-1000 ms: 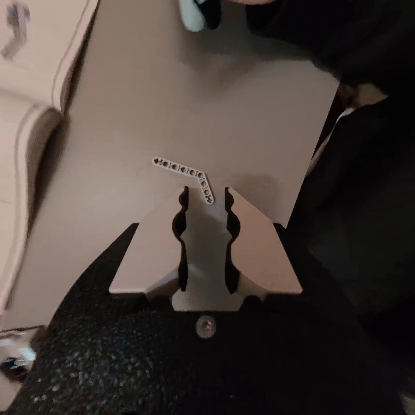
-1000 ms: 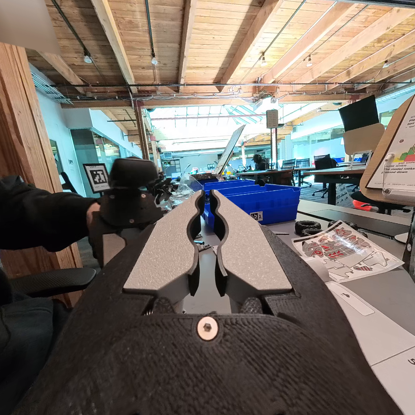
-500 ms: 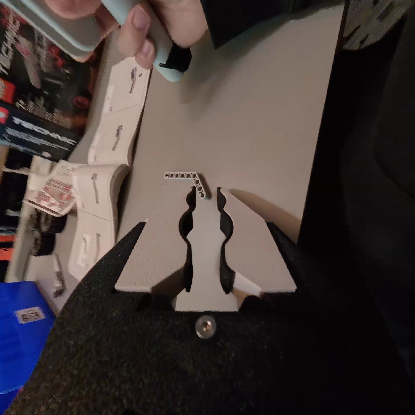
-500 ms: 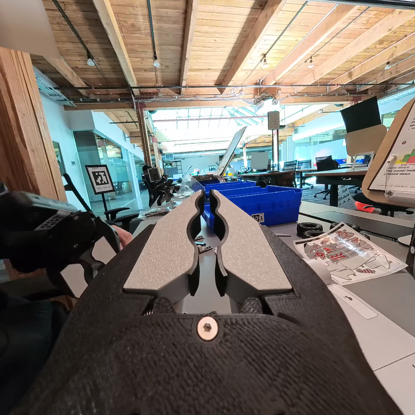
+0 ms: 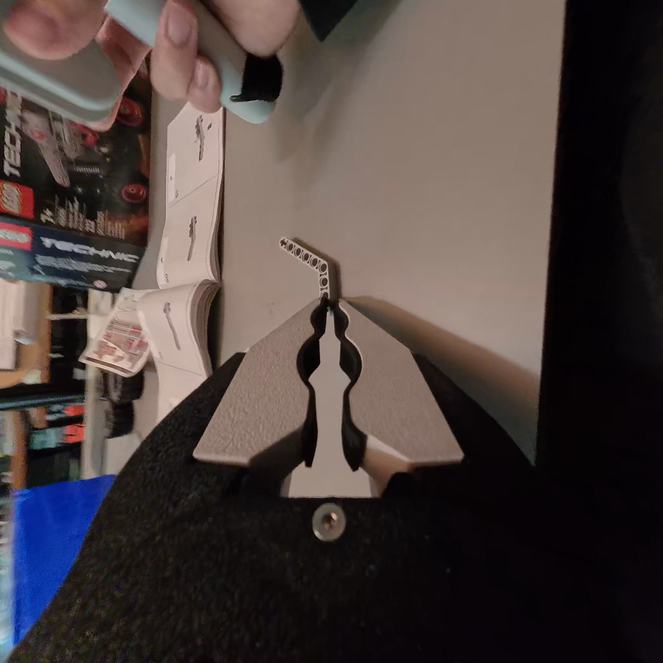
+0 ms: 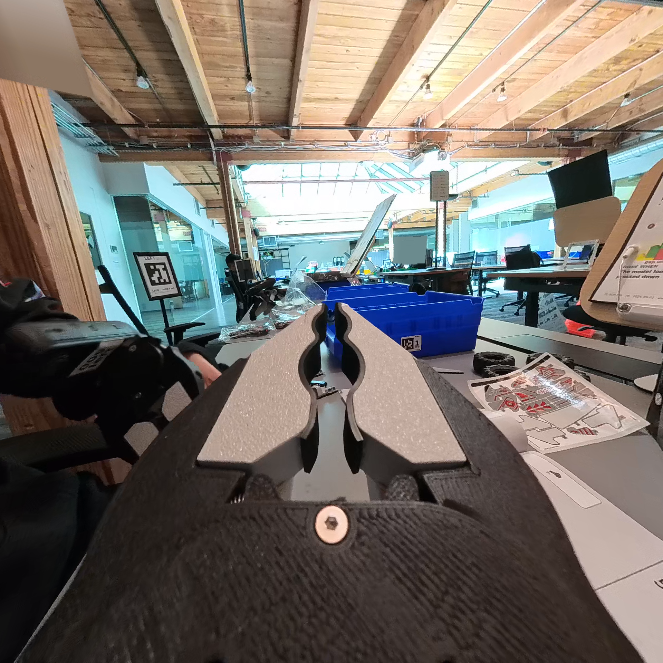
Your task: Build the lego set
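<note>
A white bent lego beam (image 5: pixel 311 263) with a row of holes is over the grey table (image 5: pixel 423 172). My left gripper (image 5: pixel 328 305) is shut on the beam's near end, and the beam sticks out ahead and to the left, casting a shadow on the table. My right gripper (image 6: pixel 330 309) is level above the table, its jaws almost together with nothing between them. The left gripper's black body (image 6: pixel 107 366) shows at the left of the right wrist view. A hand on the right gripper's pale handle (image 5: pixel 247 104) shows at the top of the left wrist view.
An open instruction booklet (image 5: pixel 193 201), the lego box (image 5: pixel 71 215) and a sticker sheet (image 6: pixel 552 405) lie on the table. Blue bins (image 6: pixel 412 323), black tyres (image 6: pixel 491 362) and bags of parts stand beyond. The table edge (image 5: pixel 549 251) runs close on the right of the beam.
My left gripper moved in on the beam's short arm and closed on its end; the beam now stands off the table. The right gripper has stayed still.
</note>
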Demonstrator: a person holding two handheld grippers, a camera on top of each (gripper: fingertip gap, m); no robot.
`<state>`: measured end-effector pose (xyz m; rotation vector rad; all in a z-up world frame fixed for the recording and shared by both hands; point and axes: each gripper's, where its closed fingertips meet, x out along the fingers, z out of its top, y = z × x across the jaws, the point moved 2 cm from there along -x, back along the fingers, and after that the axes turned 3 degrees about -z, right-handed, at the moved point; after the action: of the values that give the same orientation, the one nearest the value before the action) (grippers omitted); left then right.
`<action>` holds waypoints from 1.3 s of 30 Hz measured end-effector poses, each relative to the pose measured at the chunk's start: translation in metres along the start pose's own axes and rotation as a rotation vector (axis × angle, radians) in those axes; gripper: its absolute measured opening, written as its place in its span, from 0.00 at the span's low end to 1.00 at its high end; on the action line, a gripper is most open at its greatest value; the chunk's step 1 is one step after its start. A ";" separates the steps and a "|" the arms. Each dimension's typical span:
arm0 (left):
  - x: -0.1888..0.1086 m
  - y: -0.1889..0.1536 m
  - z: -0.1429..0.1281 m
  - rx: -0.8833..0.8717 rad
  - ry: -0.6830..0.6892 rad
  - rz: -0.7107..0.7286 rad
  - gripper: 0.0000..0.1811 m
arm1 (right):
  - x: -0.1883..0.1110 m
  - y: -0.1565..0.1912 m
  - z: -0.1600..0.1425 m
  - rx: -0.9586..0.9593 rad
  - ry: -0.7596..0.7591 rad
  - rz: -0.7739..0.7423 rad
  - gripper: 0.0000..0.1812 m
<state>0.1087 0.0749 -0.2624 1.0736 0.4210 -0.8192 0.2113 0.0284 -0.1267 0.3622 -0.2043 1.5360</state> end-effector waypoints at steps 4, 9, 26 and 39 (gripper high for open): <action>-0.003 0.008 0.003 -0.418 -0.161 -0.101 0.00 | -0.001 -0.002 0.001 0.003 -0.004 -0.006 0.01; -0.020 0.027 0.020 -1.345 -0.419 -0.614 0.00 | -0.001 -0.002 0.001 0.005 -0.004 -0.004 0.01; -0.008 0.041 -0.026 -1.977 -0.358 -0.669 0.20 | -0.001 0.000 0.001 0.001 -0.002 0.001 0.01; -0.027 0.102 0.036 -0.350 -0.227 0.261 0.13 | -0.013 -0.005 -0.031 -0.245 0.539 -0.019 0.01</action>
<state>0.1668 0.0763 -0.1666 0.6830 0.2151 -0.5983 0.2128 0.0273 -0.1602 -0.2460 0.0367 1.5149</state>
